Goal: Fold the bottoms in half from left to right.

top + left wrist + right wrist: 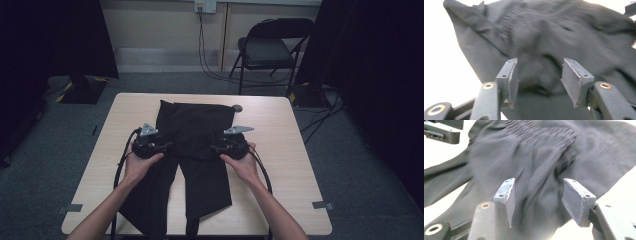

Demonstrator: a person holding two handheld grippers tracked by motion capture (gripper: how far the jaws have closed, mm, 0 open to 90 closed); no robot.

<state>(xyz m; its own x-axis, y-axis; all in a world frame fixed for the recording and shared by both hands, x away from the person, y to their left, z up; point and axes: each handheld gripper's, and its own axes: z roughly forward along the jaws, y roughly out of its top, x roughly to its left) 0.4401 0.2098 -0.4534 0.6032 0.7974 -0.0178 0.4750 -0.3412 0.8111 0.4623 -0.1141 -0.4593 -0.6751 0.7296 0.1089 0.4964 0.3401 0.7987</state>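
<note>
You have a pair of black trousers (192,150) spread flat on a pale, wood-grain table (290,150), waistband toward the far edge and the 2 legs running back toward you, their ends hanging over the near edge. The cloth is thin, matte and soft; in the right gripper view the waistband (541,135) shows fine gathered ribbing, and loose folds ripple down from it.

Your left gripper (159,146) sits at the trousers' left edge, about hip level, with its grey 3-cornered plate on top. In the left gripper view its 2 flat grey pads (510,78) stand wide apart, nothing pinched between them, and a rumpled fold of the cloth (544,50) lies just beyond and between them.

Your right gripper (223,148) mirrors it at the trousers' right edge. Its jaws are likewise spread, holding nothing; in its own view the pads (576,198) straddle a creased run of fabric, and the pale tabletop shows past the right pad.

A small dark round object (237,107) lies on the table just beside the waistband's far right corner. A black folding chair (267,47) stands beyond the table.
</note>
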